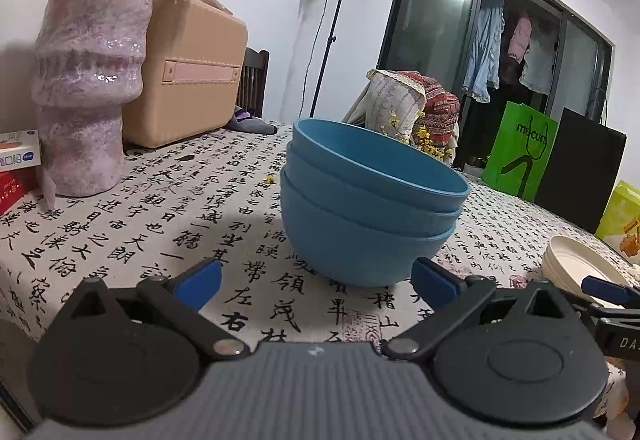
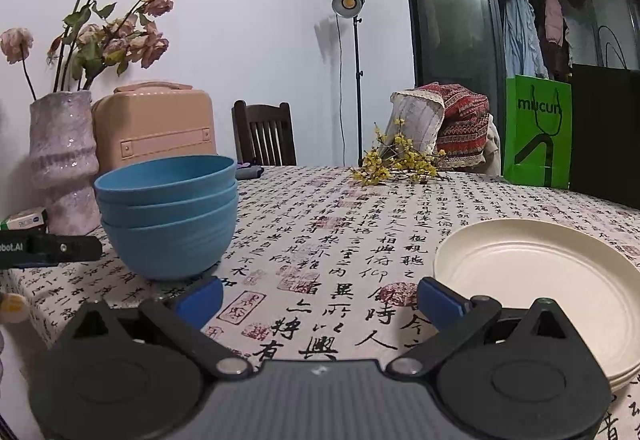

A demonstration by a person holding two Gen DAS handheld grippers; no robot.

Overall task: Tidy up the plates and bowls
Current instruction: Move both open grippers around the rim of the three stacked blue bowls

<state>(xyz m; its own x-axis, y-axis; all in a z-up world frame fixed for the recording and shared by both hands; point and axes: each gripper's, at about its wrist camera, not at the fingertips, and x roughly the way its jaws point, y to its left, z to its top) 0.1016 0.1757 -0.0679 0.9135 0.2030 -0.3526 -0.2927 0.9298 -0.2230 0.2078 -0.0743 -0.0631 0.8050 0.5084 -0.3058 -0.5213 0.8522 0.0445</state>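
Note:
Three blue bowls [image 1: 368,207] stand nested in one stack on the calligraphy tablecloth [image 1: 160,224]. My left gripper [image 1: 318,282] is open and empty, just in front of the stack's base. The stack also shows in the right wrist view [image 2: 168,215] at the left. A stack of cream plates [image 2: 536,280] sits at the right. My right gripper [image 2: 320,298] is open and empty over bare cloth between bowls and plates, its right finger by the plates' near rim. The plates also show in the left wrist view [image 1: 580,264], with the right gripper's fingertip over them.
A pink glazed vase [image 1: 84,87] with dried roses and a tan case [image 1: 188,71] stand at the back left. Small boxes [image 1: 18,167] lie left of the vase. Yellow flowers [image 2: 396,155], cushions [image 2: 444,127], a green bag [image 2: 538,131] and a black panel [image 2: 608,135] are at the far side.

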